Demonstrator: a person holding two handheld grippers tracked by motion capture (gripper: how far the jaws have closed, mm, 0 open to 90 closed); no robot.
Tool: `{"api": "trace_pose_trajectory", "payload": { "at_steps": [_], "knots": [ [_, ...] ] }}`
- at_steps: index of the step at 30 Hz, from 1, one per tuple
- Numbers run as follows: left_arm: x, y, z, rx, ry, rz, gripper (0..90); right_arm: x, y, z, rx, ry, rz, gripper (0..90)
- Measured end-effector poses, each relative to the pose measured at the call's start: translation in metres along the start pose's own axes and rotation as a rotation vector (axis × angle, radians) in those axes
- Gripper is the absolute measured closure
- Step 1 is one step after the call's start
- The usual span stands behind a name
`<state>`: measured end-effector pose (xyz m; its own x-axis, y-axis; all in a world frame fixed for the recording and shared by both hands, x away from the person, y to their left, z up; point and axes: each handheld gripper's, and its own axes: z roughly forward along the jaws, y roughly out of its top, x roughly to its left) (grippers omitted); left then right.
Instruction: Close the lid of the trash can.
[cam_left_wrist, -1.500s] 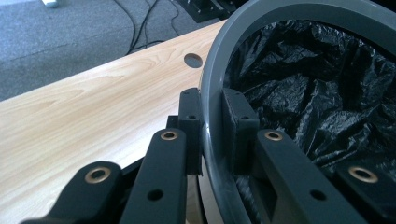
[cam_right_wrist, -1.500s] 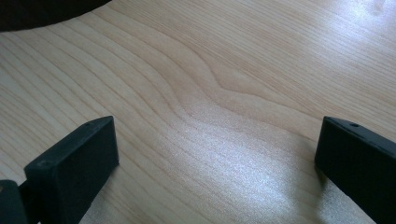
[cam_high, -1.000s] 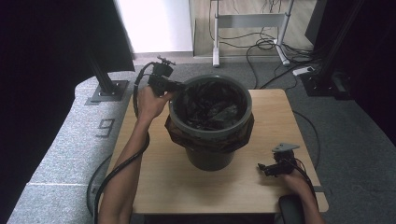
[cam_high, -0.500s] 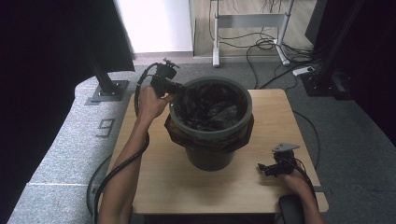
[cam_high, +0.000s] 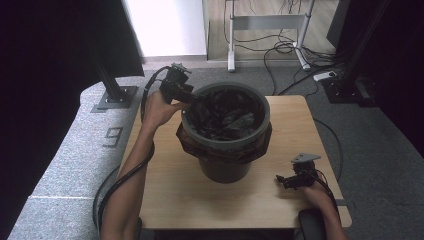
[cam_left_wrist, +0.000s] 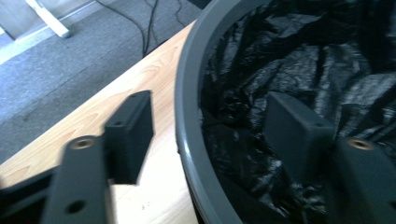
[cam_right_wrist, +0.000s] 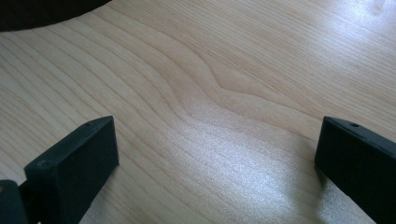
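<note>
I work in a lab or a recording room, not a home. Grey carpet floor (cam_high: 380, 150) lies around my small wooden counter (cam_high: 170, 200). Many loose cables (cam_high: 280, 50) and a power strip (cam_high: 325, 76) lie on it, beside metal stands (cam_high: 116, 95) and dark curtains (cam_high: 50, 75).

Grey bin (cam_left_wrist: 187, 116) rim between just-opened jaws, black liner (cam_left_wrist: 299, 60) inside

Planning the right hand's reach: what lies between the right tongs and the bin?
Bare wooden table between right tongs and bin, seen in the high view.
</note>
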<state>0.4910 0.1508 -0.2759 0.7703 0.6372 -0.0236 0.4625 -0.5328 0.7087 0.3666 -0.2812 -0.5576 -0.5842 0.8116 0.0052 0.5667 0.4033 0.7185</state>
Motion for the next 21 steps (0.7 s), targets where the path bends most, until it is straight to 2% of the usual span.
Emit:
{"api": "trace_pose_trajectory", "payload": {
  "at_steps": [2,4,10,14,21],
  "knots": [
    [0.0,-0.002,-0.004,-0.018,-0.042,0.006,22.5,0.0,0.0,0.0,0.0,0.0,0.0,0.0],
    [-0.001,-0.005,-0.007,-0.037,-0.065,0.015,16.0,0.0,0.0,0.0,0.0,0.0,0.0,0.0],
    [-0.002,-0.012,-0.018,-0.05,-0.063,0.044,1.2,0.0,0.0,0.0,0.001,0.0,-0.001,0.0],
    [0.0,-0.017,-0.025,-0.068,-0.049,0.043,0.0,0.0,0.0,0.0,0.001,0.0,-0.001,0.0],
    [0.004,-0.031,-0.038,-0.107,-0.025,0.076,0.0,0.0,0.0,0.0,0.001,0.0,-0.001,0.0]
  ]
}}
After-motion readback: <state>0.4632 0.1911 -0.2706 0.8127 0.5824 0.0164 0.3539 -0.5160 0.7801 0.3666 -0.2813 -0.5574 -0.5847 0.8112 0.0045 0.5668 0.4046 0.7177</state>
